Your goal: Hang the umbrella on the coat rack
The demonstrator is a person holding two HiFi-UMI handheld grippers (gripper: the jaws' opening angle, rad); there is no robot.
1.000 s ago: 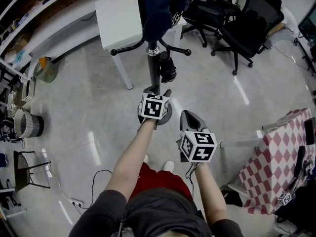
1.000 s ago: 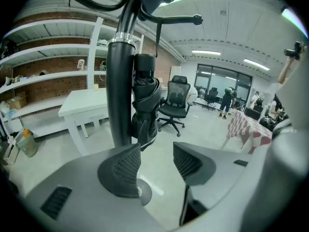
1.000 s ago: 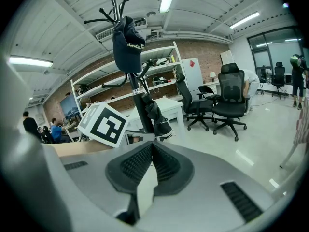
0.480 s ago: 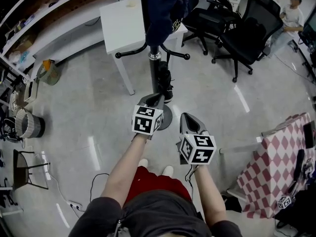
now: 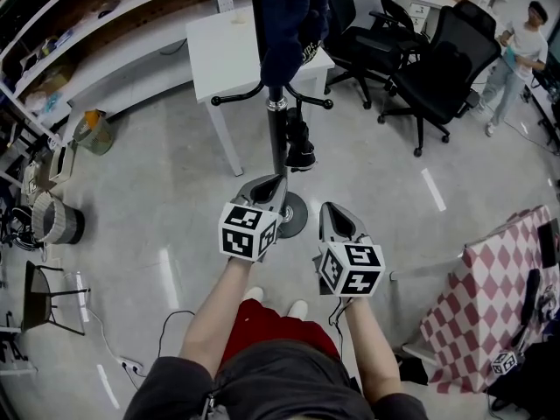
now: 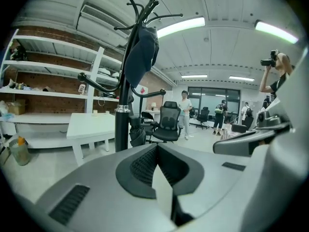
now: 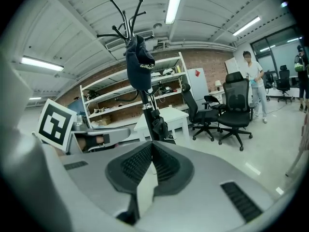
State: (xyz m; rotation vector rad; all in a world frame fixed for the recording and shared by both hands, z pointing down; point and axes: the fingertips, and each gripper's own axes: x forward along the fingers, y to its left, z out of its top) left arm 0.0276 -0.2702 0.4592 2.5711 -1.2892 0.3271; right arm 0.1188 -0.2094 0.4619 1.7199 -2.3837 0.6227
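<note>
A black coat rack [image 5: 277, 138] stands ahead on a round base, with a dark blue garment [image 5: 289, 16] draped over its top. A folded black umbrella [image 5: 298, 138] hangs from one of its lower arms, close against the pole; it also shows as the umbrella [image 6: 136, 134] and the umbrella [image 7: 158, 123]. My left gripper [image 5: 269, 185] is short of the rack's base, shut and empty. Beside it, my right gripper [image 5: 335, 213] is also shut with nothing in it. In the gripper views, the left gripper [image 6: 156, 147] and the right gripper [image 7: 152, 145] both point at the rack [image 7: 145, 100].
A white table [image 5: 219, 42] stands behind the rack, with black office chairs [image 5: 437, 59] to its right. A person [image 5: 523, 46] stands at the far right. Shelves line the left wall, with a bin [image 5: 57, 221] below. A checkered cloth [image 5: 507, 261] lies at the right.
My left gripper has drawn back from the rack's pole and risen, and its jaws have closed. The umbrella stays hanging on the rack. The right gripper has risen slightly.
</note>
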